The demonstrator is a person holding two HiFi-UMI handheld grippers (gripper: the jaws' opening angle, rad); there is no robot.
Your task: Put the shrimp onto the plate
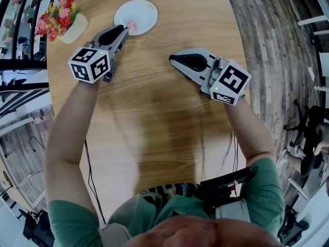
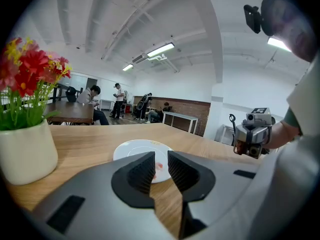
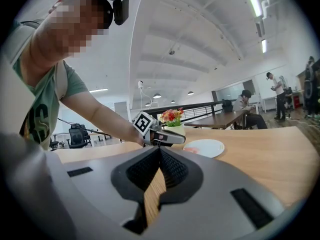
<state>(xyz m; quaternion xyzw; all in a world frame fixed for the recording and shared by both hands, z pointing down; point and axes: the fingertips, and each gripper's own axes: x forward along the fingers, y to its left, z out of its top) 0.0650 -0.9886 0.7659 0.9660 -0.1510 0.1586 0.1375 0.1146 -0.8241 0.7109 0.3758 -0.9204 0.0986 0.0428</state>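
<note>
Shrimp [image 1: 132, 24] lies on the plate [image 1: 144, 9], so the task looks done. The left gripper [image 1: 122, 31] hangs at its rim, jaws slightly apart, empty. The right gripper [image 1: 172, 59] idles closed on nothing, well apart.

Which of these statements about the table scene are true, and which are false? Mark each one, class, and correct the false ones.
1. The shrimp lies on the plate. True.
2. The left gripper is clamped on the shrimp. False: its jaws stand apart with nothing between them.
3. The right gripper has its jaws together. True.
4. The flower pot stands on the plate. False: it stands on the table, beside the plate.
</note>
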